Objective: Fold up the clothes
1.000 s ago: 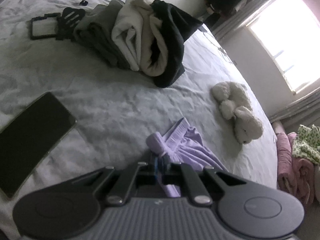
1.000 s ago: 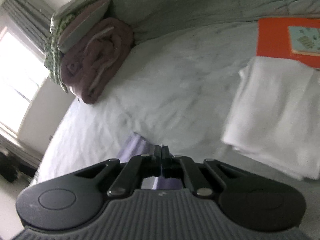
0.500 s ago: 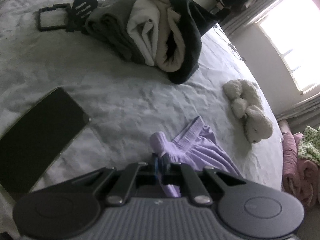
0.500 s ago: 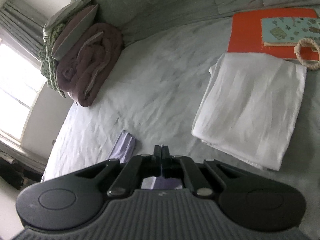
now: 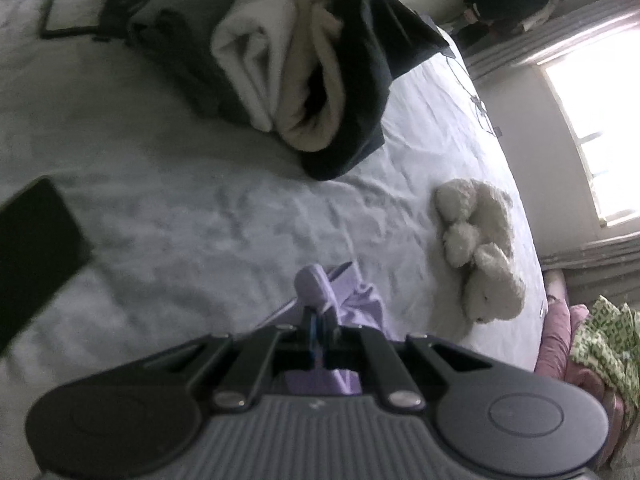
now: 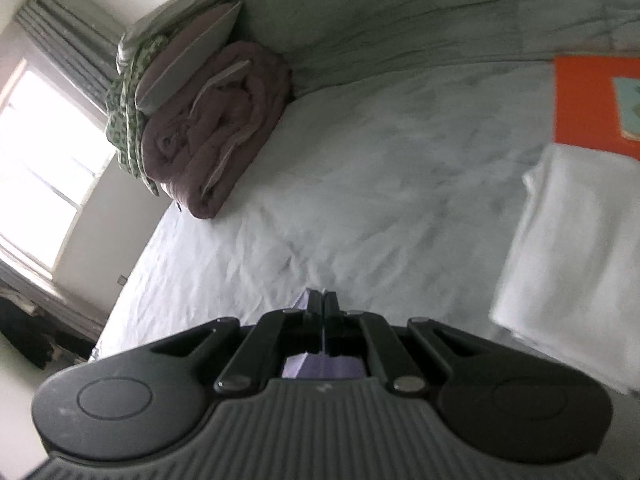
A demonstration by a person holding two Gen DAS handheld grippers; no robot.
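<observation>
**Lilac garment pinched at both tongs**

A soft, crumpled lilac cotton garment [image 5: 352, 300] is clamped in the closed left gripper [image 5: 320, 320]; its bunched edge is seen just beyond the tips, the rest trailing underneath. The right gripper [image 6: 322, 308] is likewise closed on a flat lilac fold [image 6: 324, 366] beneath it. Ahead of the left tongs, a heap of grey, cream and black fleece clothes [image 5: 296, 64] is piled on the wrinkled white bedsheet [image 5: 192, 208]; a fluffy cream plush toy [image 5: 480, 248] lies to their right.
</observation>
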